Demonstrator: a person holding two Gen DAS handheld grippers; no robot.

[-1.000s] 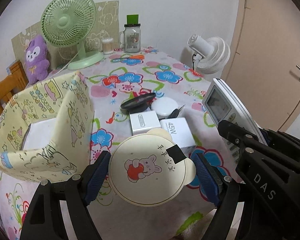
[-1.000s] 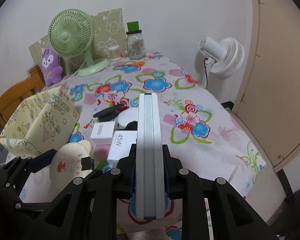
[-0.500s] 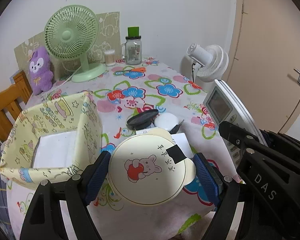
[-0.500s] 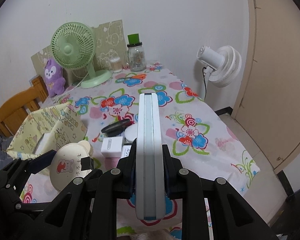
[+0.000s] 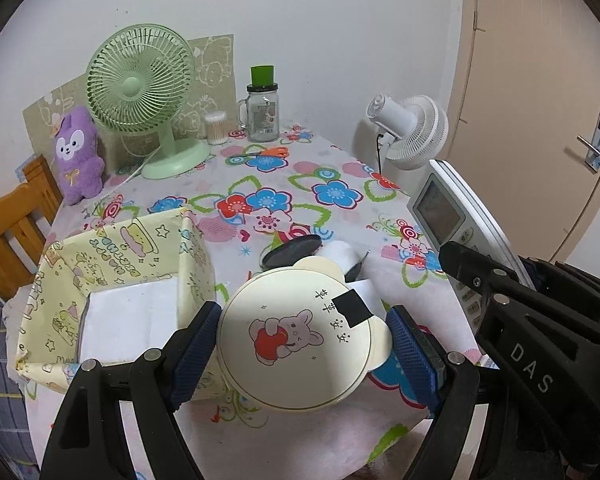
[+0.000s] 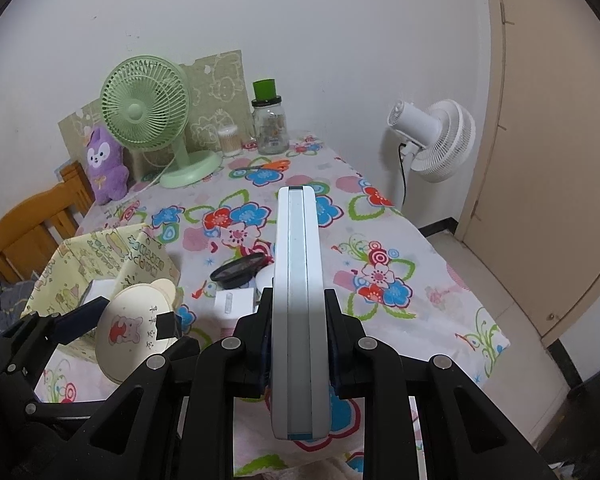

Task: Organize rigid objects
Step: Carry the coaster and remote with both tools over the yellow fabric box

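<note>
My left gripper (image 5: 304, 340) is shut on a round cream bear-shaped case (image 5: 296, 336) with a cartoon bear print, held above the table's near edge; it also shows in the right wrist view (image 6: 134, 330). My right gripper (image 6: 298, 320) is shut on a white remote control (image 6: 298, 300), held edge-up; its screen shows in the left wrist view (image 5: 440, 212). A yellow patterned fabric box (image 5: 112, 276) stands at the left, with a white box (image 5: 128, 320) inside. On the table lie a black round lid (image 6: 240, 268), a white charger (image 6: 234, 302) and a white round object (image 5: 342, 252).
At the back of the flowered tablecloth (image 5: 332, 192) stand a green fan (image 5: 140, 92), a purple plush toy (image 5: 78, 156), a glass jar (image 5: 262, 112), a cotton swab tub (image 5: 215, 128) and orange scissors (image 5: 268, 152). A white fan (image 5: 412, 132) and door are right, a wooden chair (image 5: 12, 224) left.
Both grippers have risen and drawn back from the table with their objects. The table items look smaller and lower, and the fabric box's inside shows more.
</note>
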